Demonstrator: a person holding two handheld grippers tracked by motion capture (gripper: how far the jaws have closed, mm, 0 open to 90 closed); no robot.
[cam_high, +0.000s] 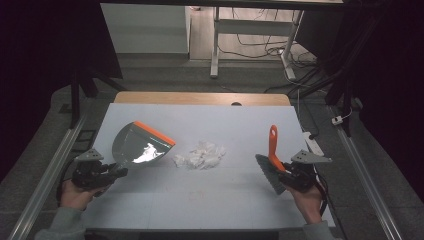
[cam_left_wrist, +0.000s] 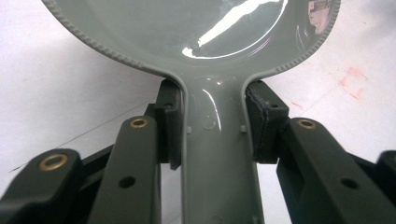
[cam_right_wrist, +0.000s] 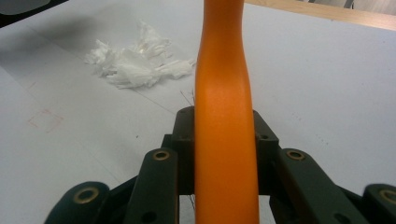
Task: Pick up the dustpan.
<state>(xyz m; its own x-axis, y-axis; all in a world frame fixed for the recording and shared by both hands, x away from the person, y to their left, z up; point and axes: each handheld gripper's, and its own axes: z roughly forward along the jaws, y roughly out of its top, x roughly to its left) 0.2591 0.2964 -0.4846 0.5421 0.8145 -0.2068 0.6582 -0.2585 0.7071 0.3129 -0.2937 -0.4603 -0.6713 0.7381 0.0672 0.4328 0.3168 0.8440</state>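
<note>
A grey dustpan (cam_high: 140, 145) with an orange front lip lies on the white table, left of centre. My left gripper (cam_high: 119, 171) is shut on its grey handle (cam_left_wrist: 215, 140), which both pads clamp from the sides. A pile of crumpled white paper scraps (cam_high: 201, 155) (cam_right_wrist: 135, 63) sits mid-table between the two tools. My right gripper (cam_high: 286, 172) is shut on the orange handle (cam_right_wrist: 225, 121) of a hand brush (cam_high: 270, 165), whose dark bristles point down and left toward the table. The handle end rises above the gripper.
The white table cover (cam_high: 210, 200) ends at a wooden strip (cam_high: 200, 98) along the far edge. A white power strip (cam_high: 314, 144) lies at the table's right edge. Faint red marks (cam_high: 196, 196) show on the cover near the front. Desk legs and cables stand beyond.
</note>
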